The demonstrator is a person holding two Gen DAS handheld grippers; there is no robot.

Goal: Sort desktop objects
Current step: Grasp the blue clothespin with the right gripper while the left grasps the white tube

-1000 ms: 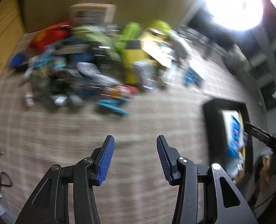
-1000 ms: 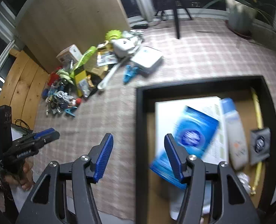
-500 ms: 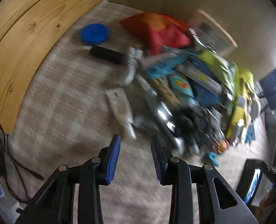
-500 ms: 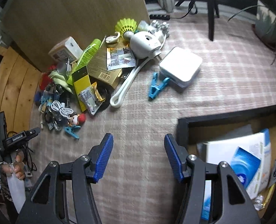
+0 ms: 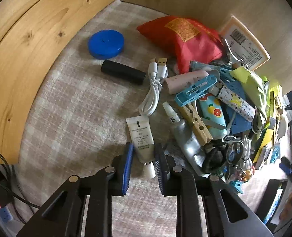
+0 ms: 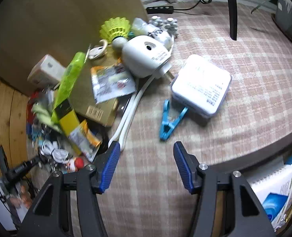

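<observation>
In the left wrist view my left gripper [image 5: 143, 166] is open, its jaws on either side of the cap end of a small white tube [image 5: 141, 140] that lies on the checked cloth. A pile of desk clutter lies to the right: a silver bottle [image 5: 186, 138], a blue clothes peg [image 5: 196, 89], a white USB cable [image 5: 154, 86] and a red pouch [image 5: 182, 39]. In the right wrist view my right gripper [image 6: 145, 165] is open and empty above the cloth, just short of a blue clip [image 6: 170, 121] and a white square box [image 6: 201, 84].
A blue round lid [image 5: 105, 43] and a black cylinder [image 5: 123, 74] lie left of the pile. Wooden walls [image 5: 23, 55] bound the left side. A black tray [image 6: 274, 165] with a notebook [image 6: 274, 191] sits at the right. A white round device [image 6: 144, 56] and a yellow shuttlecock [image 6: 115, 28] lie at the back.
My left gripper has swung to the left end of the pile and narrowed around the white tube. My right gripper has moved off the tray toward the blue clip.
</observation>
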